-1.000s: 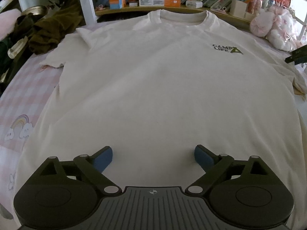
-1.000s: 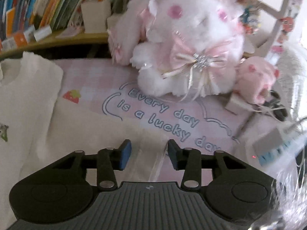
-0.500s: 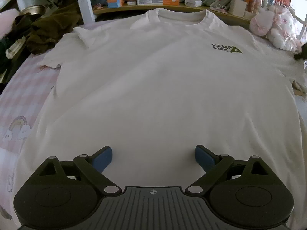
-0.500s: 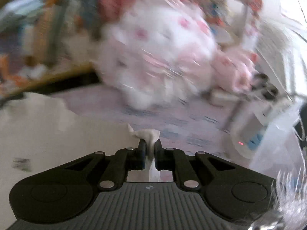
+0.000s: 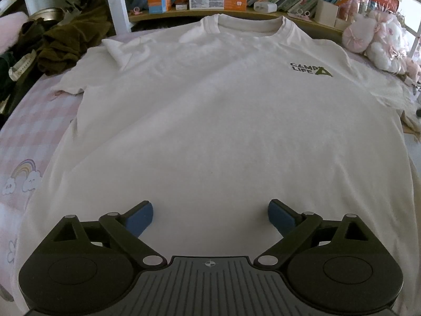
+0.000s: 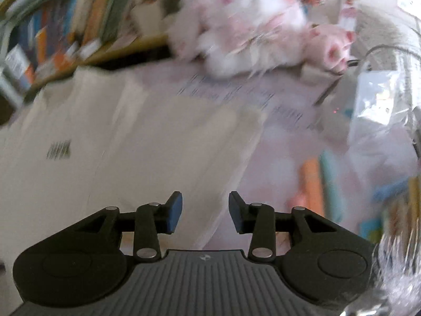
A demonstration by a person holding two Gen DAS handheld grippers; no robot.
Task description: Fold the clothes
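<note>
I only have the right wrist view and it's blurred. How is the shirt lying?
Observer: In the left wrist view the white T-shirt lies spread flat, print side up, collar toward the bookshelf.
Operator: Where's the left gripper?
Observer: The left gripper is over the hem end, jaws wide open, with nothing between them.
Operator: Any clutter on that side?
Observer: A crumpled brown garment lies past the sleeve at that view's left.

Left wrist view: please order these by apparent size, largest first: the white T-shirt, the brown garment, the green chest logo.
1. White T-shirt
2. Brown garment, farther from the camera, so its true size is unsure
3. Green chest logo
</note>
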